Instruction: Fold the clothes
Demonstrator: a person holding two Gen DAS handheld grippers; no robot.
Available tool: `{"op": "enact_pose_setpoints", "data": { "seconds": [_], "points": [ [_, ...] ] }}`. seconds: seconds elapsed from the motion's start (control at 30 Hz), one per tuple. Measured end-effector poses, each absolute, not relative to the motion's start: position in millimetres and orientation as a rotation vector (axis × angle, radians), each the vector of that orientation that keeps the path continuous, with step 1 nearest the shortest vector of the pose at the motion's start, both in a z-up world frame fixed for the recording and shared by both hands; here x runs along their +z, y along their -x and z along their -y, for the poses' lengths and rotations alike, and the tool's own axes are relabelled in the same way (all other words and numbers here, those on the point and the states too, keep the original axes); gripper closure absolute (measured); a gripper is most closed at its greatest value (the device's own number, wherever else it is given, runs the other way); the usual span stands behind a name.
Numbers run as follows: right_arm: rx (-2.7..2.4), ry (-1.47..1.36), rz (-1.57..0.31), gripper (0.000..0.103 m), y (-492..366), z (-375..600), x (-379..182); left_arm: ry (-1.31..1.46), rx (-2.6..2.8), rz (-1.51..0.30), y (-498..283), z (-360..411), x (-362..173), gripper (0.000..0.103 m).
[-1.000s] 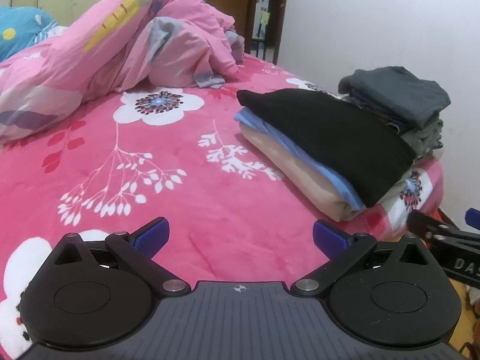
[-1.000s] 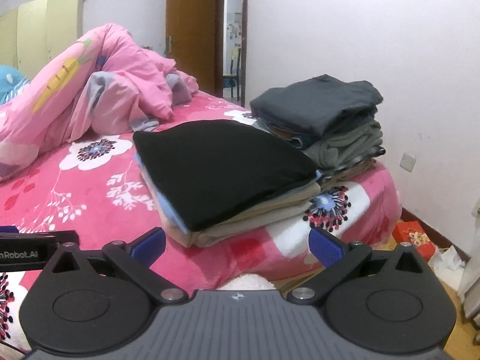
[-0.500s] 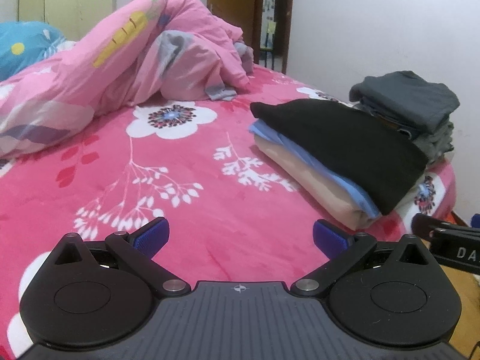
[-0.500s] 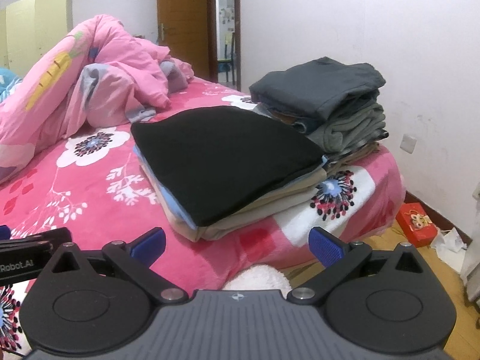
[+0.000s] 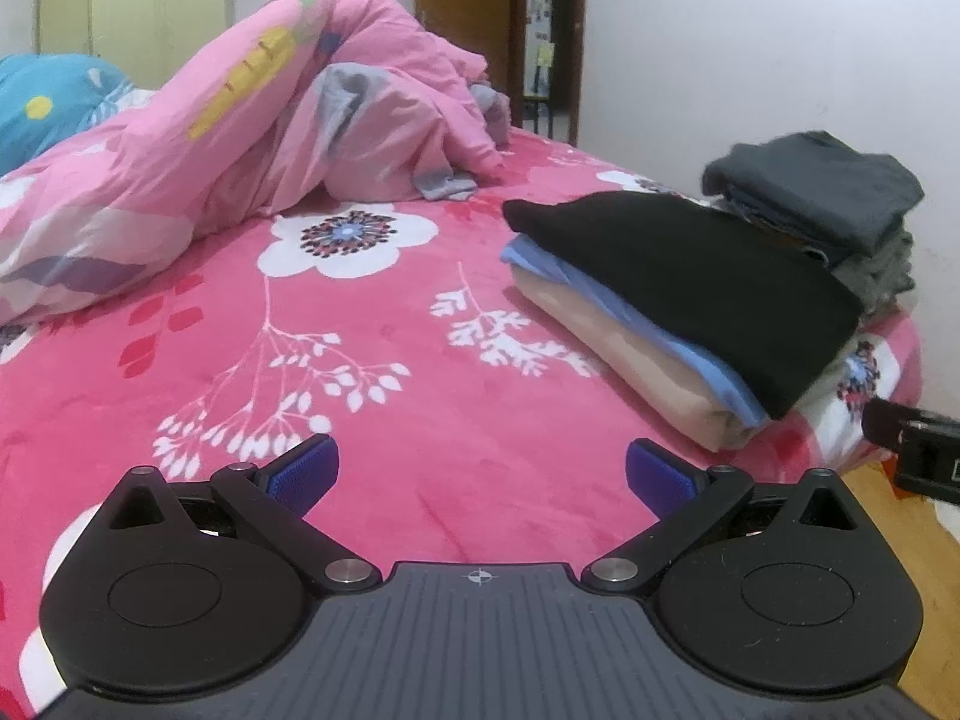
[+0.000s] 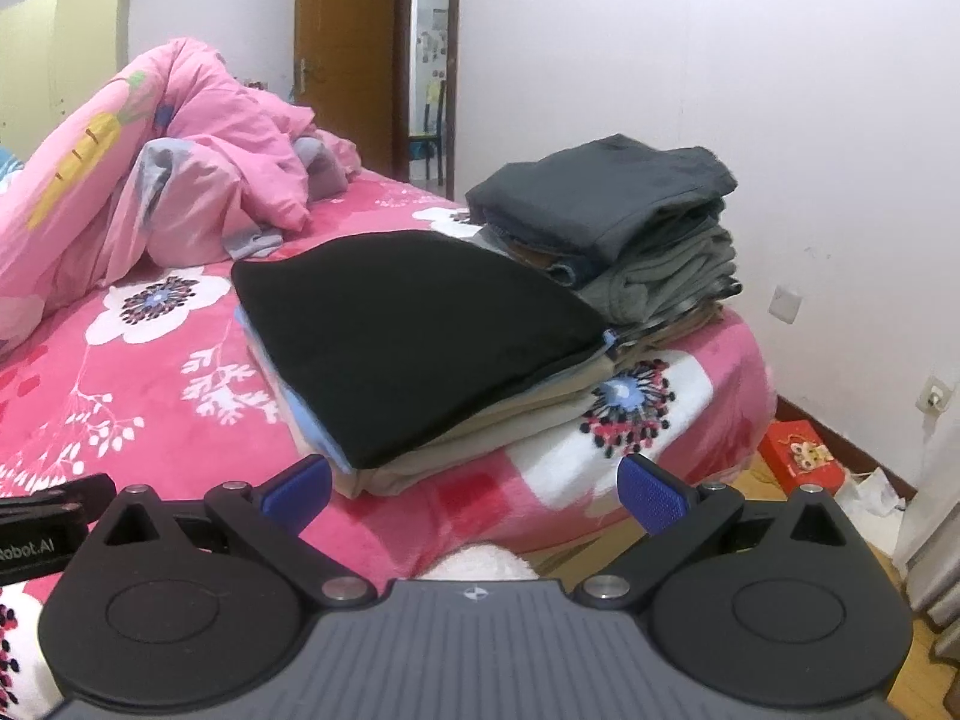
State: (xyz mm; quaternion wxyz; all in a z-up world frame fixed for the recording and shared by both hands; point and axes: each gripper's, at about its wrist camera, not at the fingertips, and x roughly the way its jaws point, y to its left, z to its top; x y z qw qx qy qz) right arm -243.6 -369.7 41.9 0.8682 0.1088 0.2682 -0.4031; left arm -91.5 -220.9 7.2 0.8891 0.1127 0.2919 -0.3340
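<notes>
Folded flat and topping a low stack: a black garment (image 6: pixel 414 336), lying ahead of the right gripper (image 6: pixel 474 492) and slightly to its left, close beyond the fingertips; ahead and well to the right of the left gripper (image 5: pixel 480 474). Beneath it, a thin blue layer (image 5: pixel 636 312) and a beige folded piece (image 5: pixel 624 348), edges roughly aligned. Farther off, beyond and to the right of that stack, a taller pile of grey folded clothes (image 6: pixel 624 210), touching or nearly touching the first stack; hard to tell which. Both piles resting on the bed (image 5: pixel 360 360), near its right-hand corner.

Likely soft, light and limp, with no stiffness: apt to sag and unfold if lifted by one point. Best taken at a folded edge or at two corners together, pinching all layers, or slid under from the near edge. Top black piece probably free to slip over the layer below.

Farther left and ahead of both grippers, a crumpled pink quilt (image 5: pixel 240 138), heaped and loose.

Both grippers spread wide, nothing between the blue pads (image 5: pixel 303 471), hovering over the near edge of the bed.

Fits either a finished pile or a pause between garments; no loose unfolded garment clearly in sight, apart from a greyish bit of cloth (image 5: pixel 447 183) at the quilt's edge, too unclear to name.
</notes>
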Motion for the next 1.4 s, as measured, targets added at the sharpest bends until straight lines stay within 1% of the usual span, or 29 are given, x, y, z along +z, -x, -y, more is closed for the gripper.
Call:
{"op": "enact_pose_setpoints", "data": {
  "seconds": [0.33,0.87,1.4],
  "points": [
    [-0.860,-0.242,-0.568,0.000,254,375,39,-0.256,-0.710,-0.591,107,231,5,0.000],
    [-0.891,-0.218,-0.582,0.000,254,380,38,-0.204,-0.692,-0.653,111,243,1,0.000],
    [-0.896,-0.212,-0.582,0.000,256,383,39,-0.182,-0.658,-0.666,109,243,3,0.000]
  ]
}}
